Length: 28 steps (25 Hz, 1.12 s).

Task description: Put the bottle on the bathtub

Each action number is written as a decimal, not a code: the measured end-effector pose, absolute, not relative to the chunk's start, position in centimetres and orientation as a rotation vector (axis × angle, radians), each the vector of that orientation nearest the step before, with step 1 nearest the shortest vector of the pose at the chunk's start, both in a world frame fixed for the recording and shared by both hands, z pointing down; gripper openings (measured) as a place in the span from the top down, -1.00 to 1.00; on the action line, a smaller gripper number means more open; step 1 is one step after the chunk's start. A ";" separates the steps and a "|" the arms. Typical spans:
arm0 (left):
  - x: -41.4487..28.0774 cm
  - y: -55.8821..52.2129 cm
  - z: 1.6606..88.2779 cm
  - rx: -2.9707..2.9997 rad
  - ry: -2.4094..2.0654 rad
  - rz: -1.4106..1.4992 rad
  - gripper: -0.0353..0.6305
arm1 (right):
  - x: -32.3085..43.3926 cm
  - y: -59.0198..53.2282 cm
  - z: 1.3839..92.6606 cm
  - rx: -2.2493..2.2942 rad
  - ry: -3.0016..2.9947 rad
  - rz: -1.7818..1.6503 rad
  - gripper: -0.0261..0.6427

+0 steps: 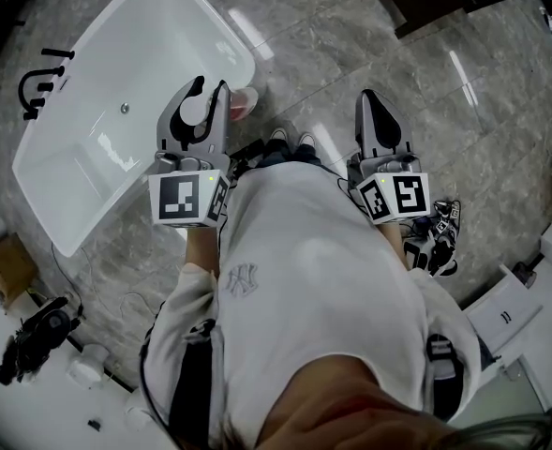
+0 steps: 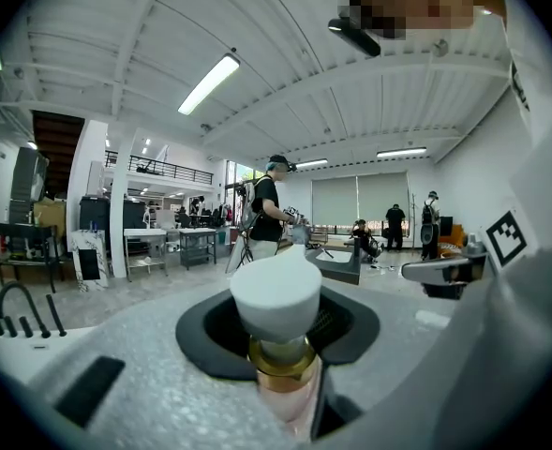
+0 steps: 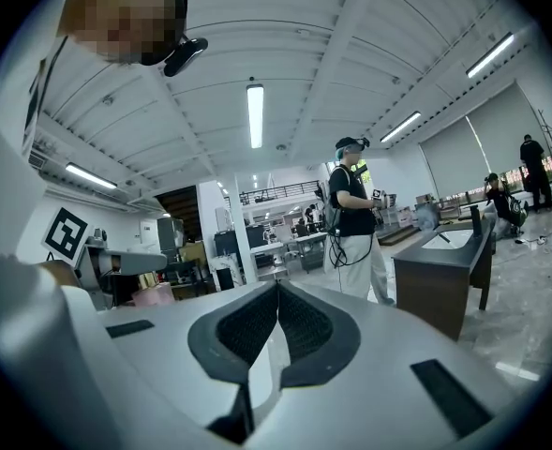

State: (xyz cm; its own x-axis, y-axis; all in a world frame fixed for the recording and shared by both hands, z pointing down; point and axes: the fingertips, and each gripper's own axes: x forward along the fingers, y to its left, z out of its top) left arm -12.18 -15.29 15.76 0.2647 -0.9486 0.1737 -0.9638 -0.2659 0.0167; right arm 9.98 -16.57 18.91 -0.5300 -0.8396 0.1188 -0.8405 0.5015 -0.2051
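Note:
My left gripper point(image 1: 206, 94) is shut on the bottle, a pale pink one with a gold collar and a white cap point(image 2: 276, 293). The cap sticks out between the jaws in the left gripper view, and the pink body point(image 1: 244, 104) shows just right of the jaws in the head view. The bottle hangs above the floor, beside the near right corner of the white bathtub point(image 1: 45, 206), which lies at the upper left. My right gripper point(image 1: 375, 103) is shut with nothing in it, its dark pads point(image 3: 257, 322) pressed together, level with the left one and to the right of the person's body.
A black faucet point(image 1: 39, 83) stands at the bathtub's left end. On the floor are a cardboard box point(image 1: 6, 268), a black camera point(image 1: 36, 332) at lower left, and black gear point(image 1: 437, 238) at right. White furniture point(image 1: 510, 309) stands at lower right. A person point(image 3: 355, 218) stands farther off.

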 end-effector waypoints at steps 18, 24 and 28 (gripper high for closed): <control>-13.9 -17.2 22.7 2.397 -1.692 0.374 0.50 | 7.5 -16.9 23.4 1.446 -2.657 0.437 0.89; -11.1 -17.5 28.3 2.437 -1.524 0.473 0.50 | 7.9 -17.3 26.8 1.462 -2.601 0.498 0.89; -9.4 -17.2 32.6 2.455 -1.400 0.516 0.50 | 7.5 -17.2 29.3 1.473 -2.581 0.563 0.89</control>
State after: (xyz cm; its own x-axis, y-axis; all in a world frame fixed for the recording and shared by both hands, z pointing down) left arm -9.43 -17.21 32.57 0.4703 -0.7700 0.4312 -0.8656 -0.4977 0.0554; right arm 7.49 -17.21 29.33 -0.5205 -0.8067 0.2799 -0.8500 0.4584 -0.2596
